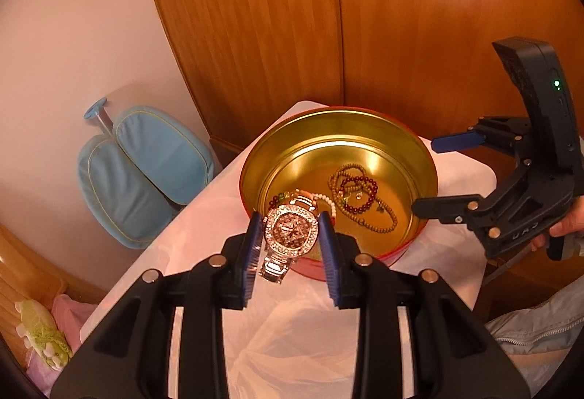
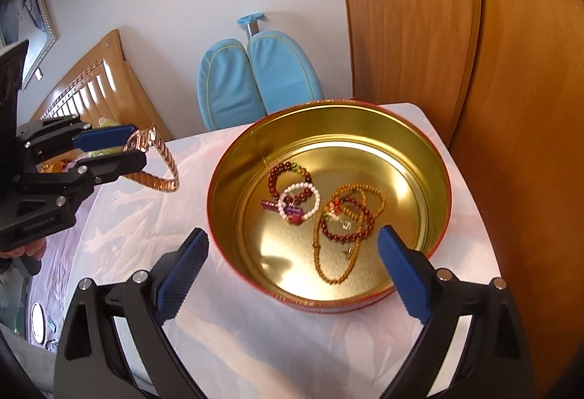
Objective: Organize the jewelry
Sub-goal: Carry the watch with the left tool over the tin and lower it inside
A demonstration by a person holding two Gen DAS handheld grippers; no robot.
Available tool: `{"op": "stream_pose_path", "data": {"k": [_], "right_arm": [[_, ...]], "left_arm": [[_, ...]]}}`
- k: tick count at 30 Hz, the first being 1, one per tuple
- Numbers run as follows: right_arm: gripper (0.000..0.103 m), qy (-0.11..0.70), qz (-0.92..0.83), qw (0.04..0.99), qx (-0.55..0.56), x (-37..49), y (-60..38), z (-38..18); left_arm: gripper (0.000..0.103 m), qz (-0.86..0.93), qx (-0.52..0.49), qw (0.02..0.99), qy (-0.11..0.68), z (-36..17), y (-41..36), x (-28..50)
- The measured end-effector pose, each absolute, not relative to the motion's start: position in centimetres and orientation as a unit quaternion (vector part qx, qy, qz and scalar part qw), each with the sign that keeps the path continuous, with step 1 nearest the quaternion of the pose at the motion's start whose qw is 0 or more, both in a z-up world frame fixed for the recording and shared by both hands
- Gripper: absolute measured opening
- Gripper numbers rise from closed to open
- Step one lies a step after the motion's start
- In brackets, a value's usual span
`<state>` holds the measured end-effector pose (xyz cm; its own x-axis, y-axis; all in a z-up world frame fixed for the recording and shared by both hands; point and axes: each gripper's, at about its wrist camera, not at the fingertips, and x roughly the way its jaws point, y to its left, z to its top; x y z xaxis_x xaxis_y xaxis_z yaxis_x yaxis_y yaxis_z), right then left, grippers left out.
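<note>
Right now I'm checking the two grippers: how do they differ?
The left gripper is shut on the watch; the right gripper is open and holds nothing. The left one holds its load short of the tin's near rim; the right one hangs at the tin's edge. Both have blue pads.

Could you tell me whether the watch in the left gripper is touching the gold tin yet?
Apart. The right wrist view shows the watch hanging from the left gripper over the cloth, with clear space between it and the tin.
</note>
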<state>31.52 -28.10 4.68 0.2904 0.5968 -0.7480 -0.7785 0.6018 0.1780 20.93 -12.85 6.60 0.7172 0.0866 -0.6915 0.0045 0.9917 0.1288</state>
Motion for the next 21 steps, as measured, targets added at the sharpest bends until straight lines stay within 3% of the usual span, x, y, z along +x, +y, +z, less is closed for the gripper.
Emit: {"op": "stream_pose_path", "data": {"k": [10,21], "right_arm": [[0.094,0.443,0.404,0.791,-0.124,35.8,-24.9,2.3],[0.094,0.463,0.388,0.781,-0.158,39.6,-23.1,-0.8]], "left_arm": [[0.032,-0.04,0.078,0.924,0.373,6.3,-11.7,28.3],[0.032,-0.083,0.059,0.902,0.419,1.1,-10.3,35.4]]}}
